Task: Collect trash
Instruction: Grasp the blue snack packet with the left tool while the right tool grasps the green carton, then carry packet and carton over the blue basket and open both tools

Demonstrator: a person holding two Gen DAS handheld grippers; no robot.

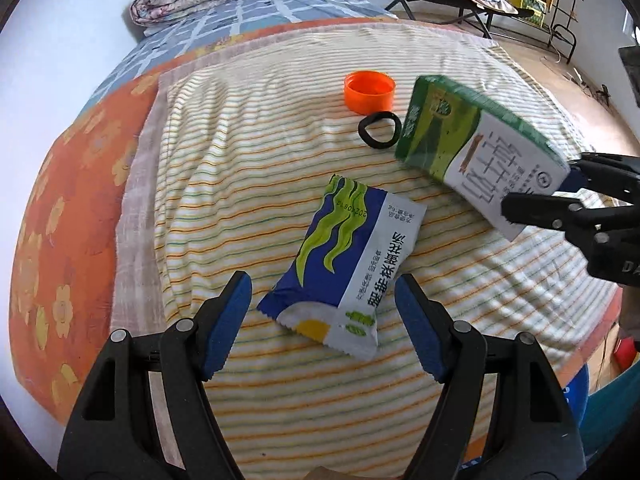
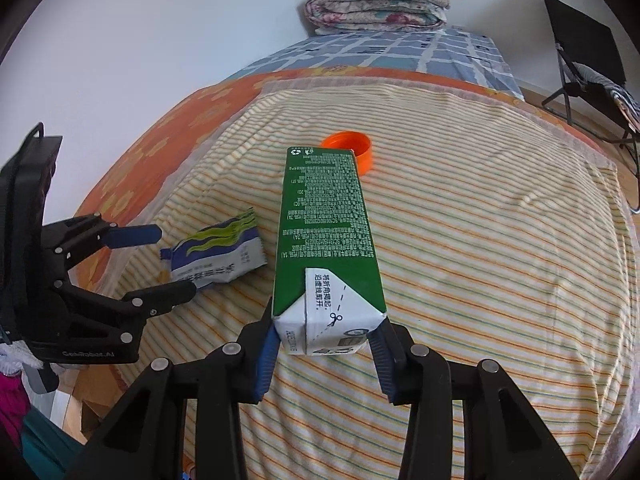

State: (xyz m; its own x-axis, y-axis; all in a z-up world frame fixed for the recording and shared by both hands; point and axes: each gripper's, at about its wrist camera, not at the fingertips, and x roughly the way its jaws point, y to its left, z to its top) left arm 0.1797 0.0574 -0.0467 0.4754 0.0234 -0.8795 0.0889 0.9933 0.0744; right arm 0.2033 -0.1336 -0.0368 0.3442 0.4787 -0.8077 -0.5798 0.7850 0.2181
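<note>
The right claw [image 2: 326,344] grips a green and white carton [image 2: 326,240] by its folded end, one blue pad against each side. The carton sticks out forward along the fingers, lifted above the striped towel [image 2: 480,260]; in the left wrist view the carton [image 1: 476,148] hangs tilted over the towel's right part, with the right claw [image 1: 536,196] clamped on its white end.

The left claw [image 1: 322,312] is spread wide, holding nothing. Its two blue pads stand on either side of the near end of a blue and white packet [image 1: 344,260], which lies flat on the towel [image 1: 260,140]. Whether the pads touch the packet or sit just above it cannot be told. From the right wrist view the left claw [image 2: 172,260] reaches in from the left with its fingers apart, at the end of the packet [image 2: 216,256].

Farther back on the towel lies an orange cap [image 1: 370,92], open side up. Just beside it, nearer the camera, lies a black ring [image 1: 379,130], close to the green end of the carton. In the right wrist view the cap [image 2: 354,150] shows partly behind the carton's far end.

The towel is spread over a bed with an orange flowered sheet [image 1: 64,208]. A folded quilt [image 2: 376,8] rests at the far end of the bed, by the wall. A black folding chair [image 2: 584,68] stands on the floor past the bed.
</note>
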